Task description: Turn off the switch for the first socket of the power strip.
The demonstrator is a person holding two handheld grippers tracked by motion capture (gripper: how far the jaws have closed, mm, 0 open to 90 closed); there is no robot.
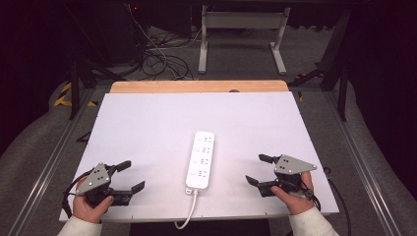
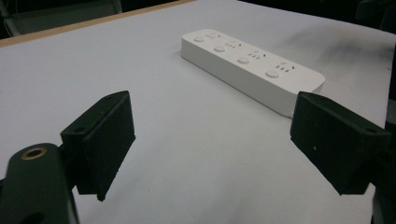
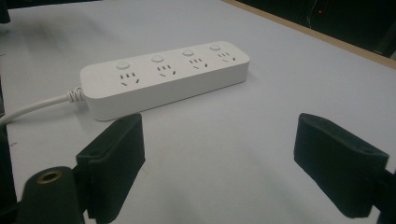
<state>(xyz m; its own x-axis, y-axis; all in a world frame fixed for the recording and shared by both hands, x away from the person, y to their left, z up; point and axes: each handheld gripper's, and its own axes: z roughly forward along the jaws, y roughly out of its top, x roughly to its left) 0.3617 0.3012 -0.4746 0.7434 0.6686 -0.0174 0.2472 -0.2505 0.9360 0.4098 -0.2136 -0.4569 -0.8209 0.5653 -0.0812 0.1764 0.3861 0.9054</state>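
- We take the white power strip (image 1: 200, 160) as landmark; it lies flat on the white table (image 1: 147, 123), a little toward the person's side of centre, touching neither gripper.
- Its long axis runs away from the person, tilted slightly: the cable end is nearest us, the far end leans a touch right. The white cable (image 1: 188, 210) leaves that near end and drops over the table's front edge.
- Four sockets with round buttons (image 3: 122, 64) sit in a row along the top face; nothing is plugged in.
- Left gripper (image 1: 127, 177): left of the strip, level with its near end and well apart from it. Jaws stand wide apart and hold nothing. In the left gripper view the strip (image 2: 252, 63) lies ahead and to the right, seen at a slant.
- Right gripper (image 1: 259, 169): right of the strip, about level with its near half. Jaws also spread wide and hold nothing. In the right gripper view the strip (image 3: 163, 77) lies ahead and left, long side facing the jaws.
- We judge the right gripper somewhat nearer than the left, though the difference is not large.
- Our reading: each opening faces a long side of the strip, so either hand would close in sideways, across the short axis.
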